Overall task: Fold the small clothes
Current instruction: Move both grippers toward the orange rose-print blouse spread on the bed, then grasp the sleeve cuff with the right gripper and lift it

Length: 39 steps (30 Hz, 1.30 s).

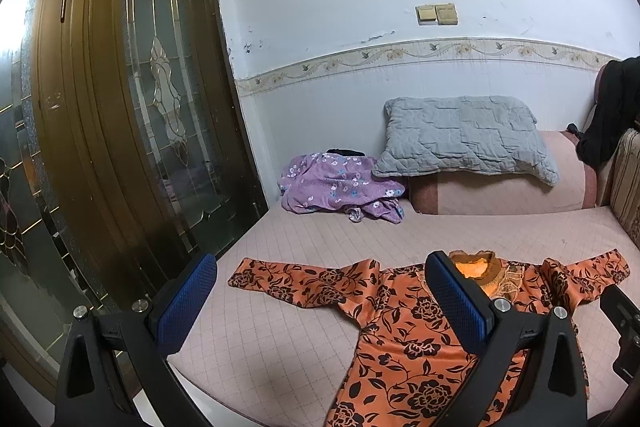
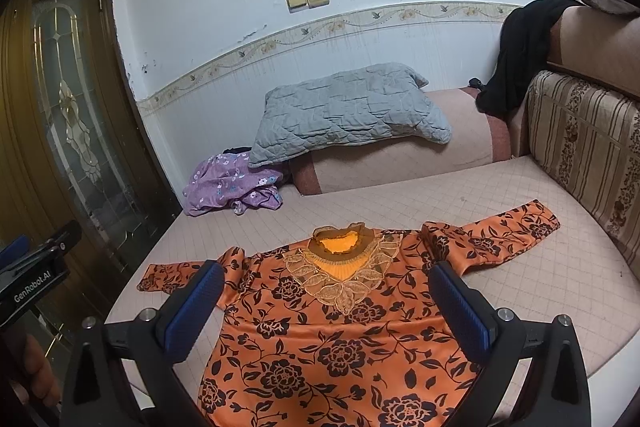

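Note:
An orange top with black flowers (image 2: 340,339) lies flat, front up, on the pink bed, both sleeves spread out and its lace collar (image 2: 340,279) toward the wall. It also shows in the left wrist view (image 1: 400,339). My left gripper (image 1: 320,303) is open and empty, above the top's left sleeve (image 1: 296,283) and left side. My right gripper (image 2: 326,303) is open and empty, hovering over the chest of the top. The left gripper's body shows at the left edge of the right wrist view (image 2: 36,275).
A crumpled purple flowered garment (image 1: 340,187) lies at the back by a grey quilted pillow (image 1: 464,139) on a pink bolster. A wooden glass-panel door (image 1: 132,107) stands left. A striped sofa back (image 2: 592,147) with dark clothing (image 2: 516,55) stands right.

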### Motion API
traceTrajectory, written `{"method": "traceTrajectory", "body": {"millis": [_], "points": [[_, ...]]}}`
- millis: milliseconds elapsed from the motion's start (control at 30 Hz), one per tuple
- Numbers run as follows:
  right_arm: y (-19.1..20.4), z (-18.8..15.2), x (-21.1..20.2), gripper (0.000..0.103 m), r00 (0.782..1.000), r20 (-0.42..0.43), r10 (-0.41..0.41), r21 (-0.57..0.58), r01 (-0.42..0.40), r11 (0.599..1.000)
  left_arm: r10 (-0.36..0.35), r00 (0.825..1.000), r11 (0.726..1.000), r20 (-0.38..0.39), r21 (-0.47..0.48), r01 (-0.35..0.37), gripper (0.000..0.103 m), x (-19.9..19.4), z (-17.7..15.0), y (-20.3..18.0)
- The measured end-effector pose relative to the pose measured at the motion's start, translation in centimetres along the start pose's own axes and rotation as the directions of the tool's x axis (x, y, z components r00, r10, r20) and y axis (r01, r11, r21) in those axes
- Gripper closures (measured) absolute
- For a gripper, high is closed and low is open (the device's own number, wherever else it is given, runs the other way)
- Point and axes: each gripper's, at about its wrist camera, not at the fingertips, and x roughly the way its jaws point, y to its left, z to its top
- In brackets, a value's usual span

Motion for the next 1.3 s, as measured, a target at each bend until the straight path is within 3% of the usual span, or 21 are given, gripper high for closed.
{"method": "traceTrajectory", "body": {"millis": [733,1300], "points": [[-2.6,-1.4,4.1,0.0,0.999,-0.045,0.007,0.054,-0.004,0.999,0.011,0.999,0.996,-0.049,0.091,-0.006,0.0,2.2,-1.3,-4.1],[-10.2,-2.5,10.8,0.0,0.989,-0.133,-0.058,0.173,0.08,0.982,-0.03,0.992,0.98,-0.119,0.19,0.053,0.0,7.5,-2.8,-10.5]]}}
